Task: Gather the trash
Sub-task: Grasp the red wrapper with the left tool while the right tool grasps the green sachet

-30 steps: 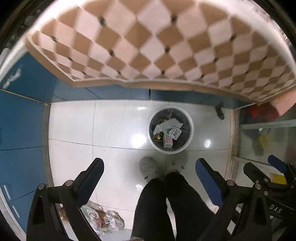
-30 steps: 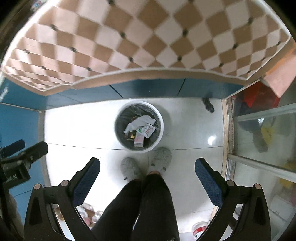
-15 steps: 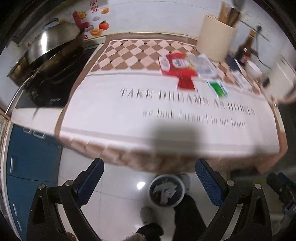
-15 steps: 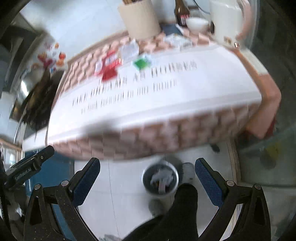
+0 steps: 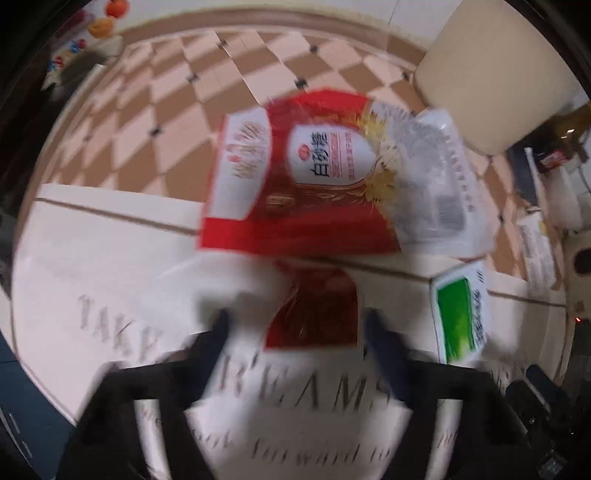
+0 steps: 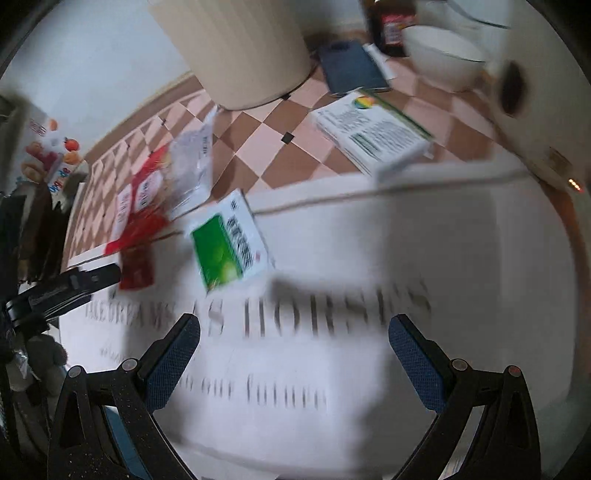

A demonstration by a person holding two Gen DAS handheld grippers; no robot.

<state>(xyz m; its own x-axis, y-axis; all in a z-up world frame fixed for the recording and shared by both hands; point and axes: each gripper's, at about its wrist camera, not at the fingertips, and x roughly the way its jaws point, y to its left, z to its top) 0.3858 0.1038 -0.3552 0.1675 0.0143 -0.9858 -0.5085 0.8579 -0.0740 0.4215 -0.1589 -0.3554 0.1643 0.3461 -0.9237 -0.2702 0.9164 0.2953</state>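
Trash lies on a white tablecloth with grey lettering [image 5: 110, 280]. A small red packet [image 5: 314, 306] lies between the tips of my open left gripper [image 5: 295, 325], blurred by motion. Beyond it lie a large red bag [image 5: 295, 192] and a clear wrapper [image 5: 436, 184]. A green-and-white box [image 5: 460, 317] lies to the right, also in the right wrist view [image 6: 229, 243]. My right gripper [image 6: 293, 343] is open and empty above the lettering, nearer than the green box. The left gripper [image 6: 74, 284] shows at the left by the red packet [image 6: 136, 269].
A cream cylindrical container [image 6: 236, 48] stands at the back. A dark phone [image 6: 351, 66], a white bowl [image 6: 443, 55], a dark bottle [image 6: 391, 26] and a white-and-green booklet [image 6: 373, 129] sit on the checked part of the cloth [image 6: 258, 129].
Both grippers swung up from the floor bin to the tabletop and closed in on the trash. The left one now straddles the small red packet. Both stayed open.
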